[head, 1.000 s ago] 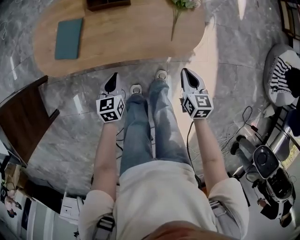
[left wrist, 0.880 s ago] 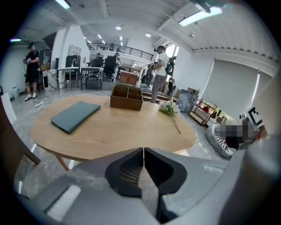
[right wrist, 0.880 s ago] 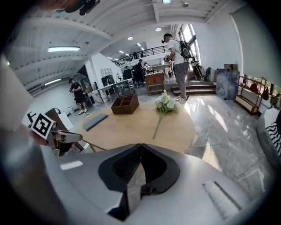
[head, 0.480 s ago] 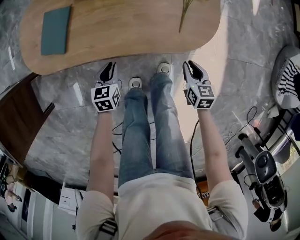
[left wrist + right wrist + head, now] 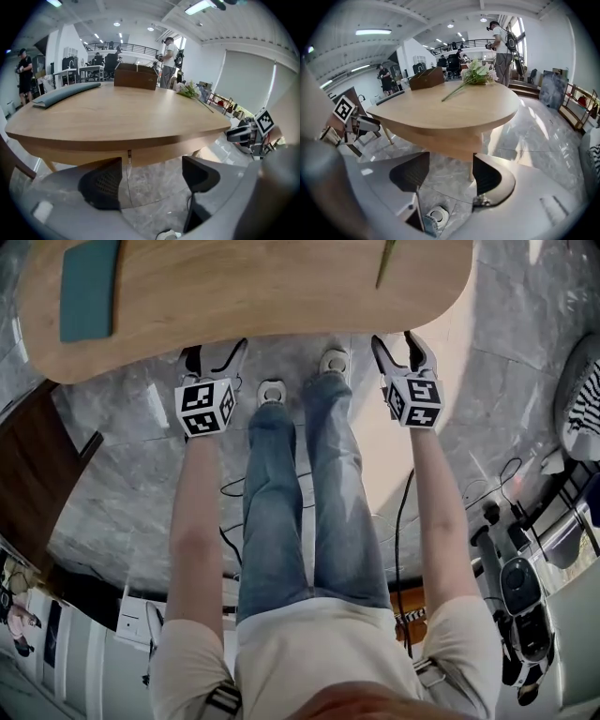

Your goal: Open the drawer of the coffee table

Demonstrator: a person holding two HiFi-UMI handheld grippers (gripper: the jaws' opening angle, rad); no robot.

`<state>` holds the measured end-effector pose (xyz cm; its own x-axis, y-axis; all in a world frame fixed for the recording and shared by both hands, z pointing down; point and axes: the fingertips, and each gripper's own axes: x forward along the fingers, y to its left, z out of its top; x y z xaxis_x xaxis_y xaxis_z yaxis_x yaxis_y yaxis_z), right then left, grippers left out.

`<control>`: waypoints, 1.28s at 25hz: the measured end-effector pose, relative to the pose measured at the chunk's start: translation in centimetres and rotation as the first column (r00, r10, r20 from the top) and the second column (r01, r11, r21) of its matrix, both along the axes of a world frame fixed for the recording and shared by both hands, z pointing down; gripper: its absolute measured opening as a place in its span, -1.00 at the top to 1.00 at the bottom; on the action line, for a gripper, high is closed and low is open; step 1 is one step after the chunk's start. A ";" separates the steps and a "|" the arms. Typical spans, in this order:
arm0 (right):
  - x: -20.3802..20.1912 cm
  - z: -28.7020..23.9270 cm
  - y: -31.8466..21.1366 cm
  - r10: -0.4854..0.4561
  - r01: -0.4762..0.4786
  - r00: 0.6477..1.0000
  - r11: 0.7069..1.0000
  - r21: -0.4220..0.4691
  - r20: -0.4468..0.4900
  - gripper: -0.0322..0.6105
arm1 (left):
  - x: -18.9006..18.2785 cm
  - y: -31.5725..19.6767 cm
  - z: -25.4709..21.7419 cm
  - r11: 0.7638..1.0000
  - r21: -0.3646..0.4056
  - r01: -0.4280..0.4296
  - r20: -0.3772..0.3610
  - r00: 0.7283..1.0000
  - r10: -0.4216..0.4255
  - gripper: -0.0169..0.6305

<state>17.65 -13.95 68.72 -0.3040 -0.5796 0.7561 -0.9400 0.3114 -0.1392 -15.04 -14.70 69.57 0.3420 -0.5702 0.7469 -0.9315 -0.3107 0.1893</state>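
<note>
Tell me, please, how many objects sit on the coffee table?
3: teal mat at the left end, brown box at the far edge, flowers toward the right end. The box could hide more.

1. An open office or lab is showing: desks (image 5: 77,71) and a railed balcony (image 5: 122,46) are standing at the left gripper view's upper left.
2. Cables (image 5: 401,531) are trailing over the stone floor (image 5: 122,484), right of centre in the head view.
</note>
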 end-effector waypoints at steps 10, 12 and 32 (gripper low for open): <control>1.0 2.6 -2.5 -0.102 0.103 0.994 0.993 0.053 -0.032 -0.31 | 0.5 -2.0 2.3 0.999 0.051 0.003 0.021 1.000 -0.004 -0.60; 0.7 2.8 -3.0 -0.110 0.111 0.994 0.992 0.060 -0.028 -0.33 | 0.6 -2.2 2.4 0.999 0.048 0.026 0.013 1.000 -0.026 -0.60; -0.1 3.6 -4.8 -0.075 0.074 0.997 0.995 0.070 0.008 -0.35 | 2.1 -2.6 2.1 0.996 0.045 0.080 -0.017 0.997 -0.079 -0.58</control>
<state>17.51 -18.73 72.27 -0.3562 -0.6061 0.7112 -0.9124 0.3898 -0.1247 -12.98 -17.28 71.68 0.3053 -0.6293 0.7147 -0.9507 -0.2441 0.1912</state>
